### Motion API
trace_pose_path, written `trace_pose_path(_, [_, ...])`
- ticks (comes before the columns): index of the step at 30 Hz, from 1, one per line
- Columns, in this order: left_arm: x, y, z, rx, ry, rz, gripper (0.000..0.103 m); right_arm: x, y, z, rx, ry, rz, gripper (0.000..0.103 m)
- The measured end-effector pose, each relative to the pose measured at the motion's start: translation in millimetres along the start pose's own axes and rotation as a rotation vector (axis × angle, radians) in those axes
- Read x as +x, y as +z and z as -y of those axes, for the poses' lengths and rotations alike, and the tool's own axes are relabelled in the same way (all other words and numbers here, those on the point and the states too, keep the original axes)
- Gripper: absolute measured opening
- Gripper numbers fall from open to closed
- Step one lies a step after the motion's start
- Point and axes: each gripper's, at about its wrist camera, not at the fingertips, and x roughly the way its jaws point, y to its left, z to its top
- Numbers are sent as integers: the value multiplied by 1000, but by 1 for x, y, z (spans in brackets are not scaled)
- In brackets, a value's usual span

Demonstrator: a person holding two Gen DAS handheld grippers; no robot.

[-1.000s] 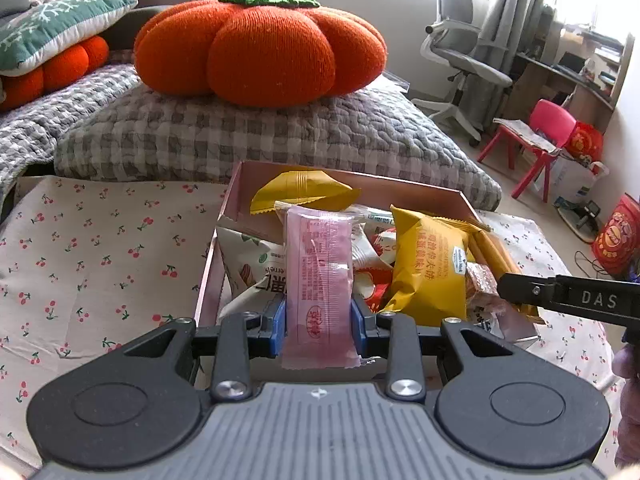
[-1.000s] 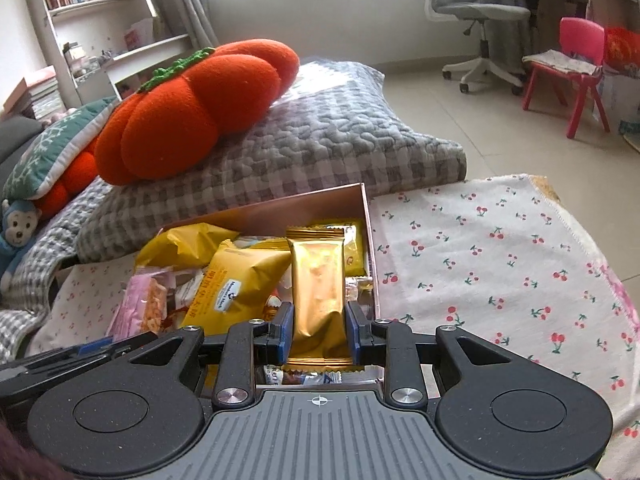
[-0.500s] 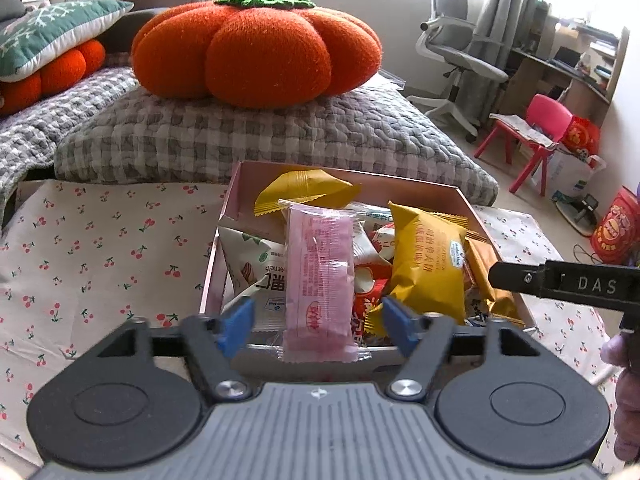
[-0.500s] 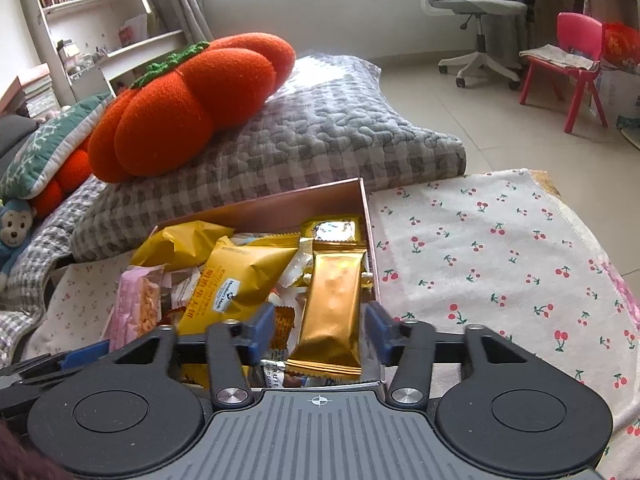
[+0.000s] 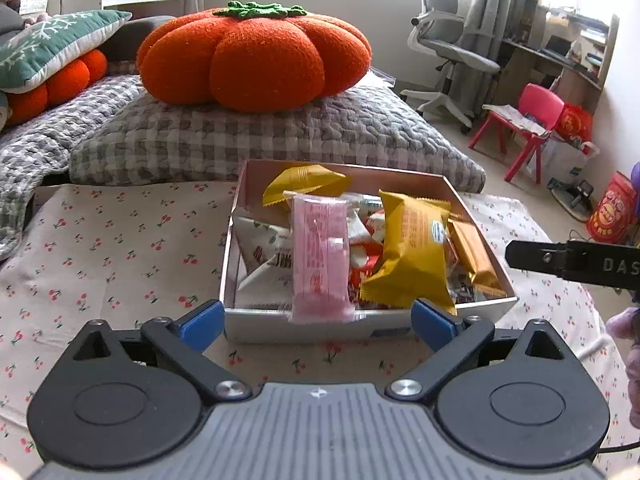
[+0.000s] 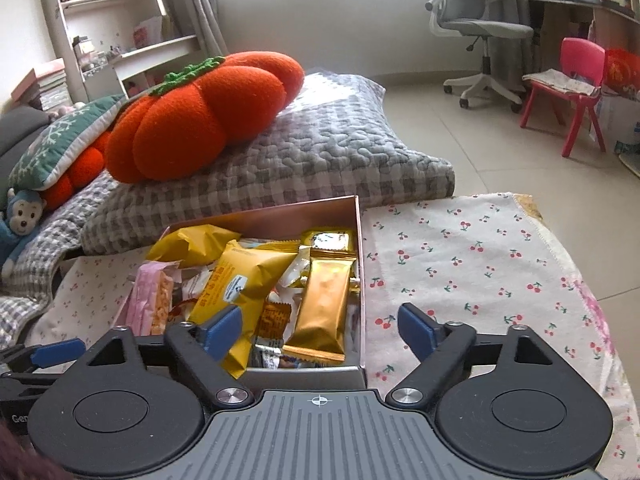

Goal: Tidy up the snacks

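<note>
A pink box [image 5: 480,220] full of snack packets sits on the cherry-print cloth [image 5: 100,248]; it also shows in the right wrist view [image 6: 280,212]. My left gripper [image 5: 318,322] is open and empty, just short of the box's near wall. A pink packet [image 5: 320,256] lies in the box with its near end over the front wall. My right gripper [image 6: 320,330] is open and empty at the box's near right corner. A gold bar [image 6: 324,308] lies in the box along its right wall. A yellow packet [image 6: 244,284] lies beside it.
A grey checked cushion [image 5: 248,136] with an orange pumpkin pillow [image 5: 252,52] lies behind the box. The right gripper's finger [image 5: 568,262] reaches in from the right. An office chair [image 6: 480,28] and a red child's chair [image 6: 568,76] stand on the floor.
Both grippers opened: the left let go of the pink packet, the right let go of the gold bar. Both packets now rest in the box and both grippers have drawn back.
</note>
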Motion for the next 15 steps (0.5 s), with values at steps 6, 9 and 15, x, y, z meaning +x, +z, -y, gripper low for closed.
trace_pose_path(6, [-11,-9,4,11,65,-24,102,-17,-8,-2,-29,-6,4,94])
trace_pose_path(9, [-18,-14,3,-3,102,-39,102,-25,-15,-5,-46,-3,-3,95])
trace_pose_path(15, [-37,-21,0,-41,168,-82,103,-40,-31,-14,-104,-3,-25,97])
